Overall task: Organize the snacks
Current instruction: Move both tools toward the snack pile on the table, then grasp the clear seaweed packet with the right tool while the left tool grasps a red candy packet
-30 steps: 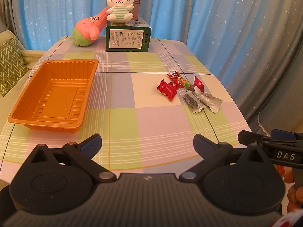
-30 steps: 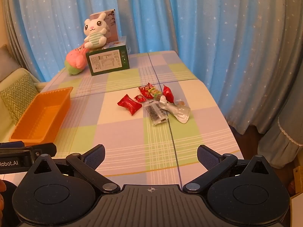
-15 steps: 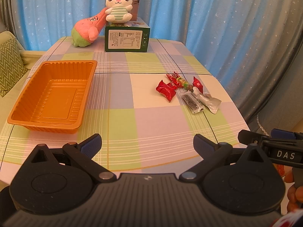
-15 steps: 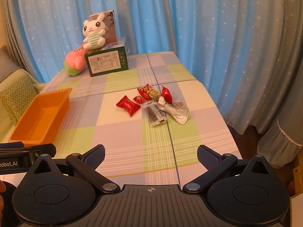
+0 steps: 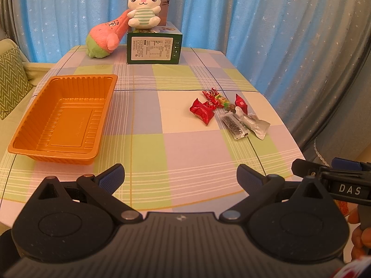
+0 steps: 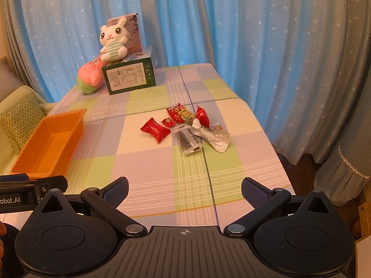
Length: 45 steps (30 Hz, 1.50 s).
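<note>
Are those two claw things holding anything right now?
No. The left gripper and right gripper are both open and empty; the snacks lie untouched on the table.

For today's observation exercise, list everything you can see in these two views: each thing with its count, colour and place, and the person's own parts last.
tray: 1, orange, holding nothing, table's left side
red snack packets: about 4, right of centre, in a loose cluster
clear packet with dark contents: 1, near edge of the cluster
silver pouch: 1, beside the clear packet
green-and-yellow wrapped sweet: 1, among the red packets
box: 1, green, far end of the table
rabbit plush: 1, white with striped shirt, on the box
pink-and-green plush: 1, leaning left of the box
tablecloth: 1, pastel checked
curtains: blue, starred, behind the table
cushion: 1, green zigzag, far left
left hand-held gripper: open, holding nothing
right hand-held gripper: open, holding nothing
</note>
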{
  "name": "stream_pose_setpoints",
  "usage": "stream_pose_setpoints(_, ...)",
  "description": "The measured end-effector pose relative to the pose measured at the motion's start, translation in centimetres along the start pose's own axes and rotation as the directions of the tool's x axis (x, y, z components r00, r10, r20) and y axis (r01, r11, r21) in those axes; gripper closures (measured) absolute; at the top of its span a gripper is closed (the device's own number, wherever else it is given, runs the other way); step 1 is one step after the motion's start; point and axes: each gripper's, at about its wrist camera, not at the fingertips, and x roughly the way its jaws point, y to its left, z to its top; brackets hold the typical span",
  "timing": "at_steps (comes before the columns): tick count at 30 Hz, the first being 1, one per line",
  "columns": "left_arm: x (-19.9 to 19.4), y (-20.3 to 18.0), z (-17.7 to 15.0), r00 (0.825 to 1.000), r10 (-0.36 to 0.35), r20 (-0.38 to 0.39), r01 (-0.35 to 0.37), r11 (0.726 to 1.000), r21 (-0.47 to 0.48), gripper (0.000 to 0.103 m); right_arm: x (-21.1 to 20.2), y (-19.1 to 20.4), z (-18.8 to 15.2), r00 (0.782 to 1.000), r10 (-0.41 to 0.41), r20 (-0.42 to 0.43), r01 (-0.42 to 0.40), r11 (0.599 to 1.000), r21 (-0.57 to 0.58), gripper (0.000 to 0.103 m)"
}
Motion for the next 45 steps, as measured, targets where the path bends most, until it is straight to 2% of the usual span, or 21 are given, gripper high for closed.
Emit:
stream_pose_setpoints(9, 1.1, -0.3, 1.0, 1.000, -0.027, 0.012, 0.027, 0.999, 0.037, 0.002, 0.1, -2.3, 0.7, 0.999, -0.018, 0.035, 0.017, 1.000, 0.024, 0.001)
stream_pose_setpoints(19, 6.0, -0.6, 3.5, 0.999, -0.042, 0.000, 0.042, 0.998, 0.050, 0.011, 2.6, -4.3, 2.5, 0.996, -0.012, 0.083, 0.015, 0.999, -0.040, 0.002)
stream_pose_setpoints(21, 7.5, -0.7, 4.1, 0.999, -0.045, -0.009, 0.045, 0.998, 0.049, 0.013, 3.8, -4.8, 3.2, 0.997, 0.003, 0.081, 0.002, 0.998, -0.061, 0.013)
stream_pose_setpoints(25, 10.5, -0.8, 5.0, 0.998, -0.063, -0.027, 0.064, 0.997, 0.041, 0.017, 6.5, -5.6, 4.3, 0.997, 0.036, 0.068, -0.029, 0.994, -0.101, 0.016)
stream_pose_setpoints(30, 14.3, -0.9, 5.6, 0.997, -0.059, -0.050, 0.060, 0.998, 0.034, 0.024, 11.5, -5.9, 5.0, 0.997, 0.078, 0.007, -0.076, 0.986, -0.151, 0.030)
stream_pose_setpoints(35, 17.5, -0.5, 6.3, 0.997, -0.040, -0.063, 0.042, 0.999, 0.026, 0.027, 17.2, -5.4, 5.0, 0.991, 0.119, -0.063, -0.129, 0.973, -0.192, 0.037)
stream_pose_setpoints(36, 18.1, -0.4, 6.4, 0.997, -0.039, -0.066, 0.041, 0.999, 0.024, 0.031, 18.2, -5.2, 5.0, 0.989, 0.128, -0.071, -0.140, 0.970, -0.199, 0.039)
stream_pose_setpoints(40, 20.1, 0.0, 6.8, 0.997, -0.037, -0.072, 0.038, 0.999, 0.015, 0.037, 21.5, -4.6, 5.2, 0.985, 0.144, -0.096, -0.162, 0.962, -0.219, 0.043)
stream_pose_setpoints(43, 21.2, 0.5, 7.0, 0.997, -0.035, -0.073, 0.035, 0.999, -0.008, 0.038, 23.6, -4.1, 5.3, 0.983, 0.138, -0.120, -0.163, 0.958, -0.236, 0.047)
stream_pose_setpoints(45, 21.7, 0.8, 7.0, 0.997, -0.034, -0.074, 0.032, 0.999, -0.023, 0.038, 24.7, -4.0, 5.3, 0.981, 0.133, -0.143, -0.165, 0.957, -0.238, 0.057)
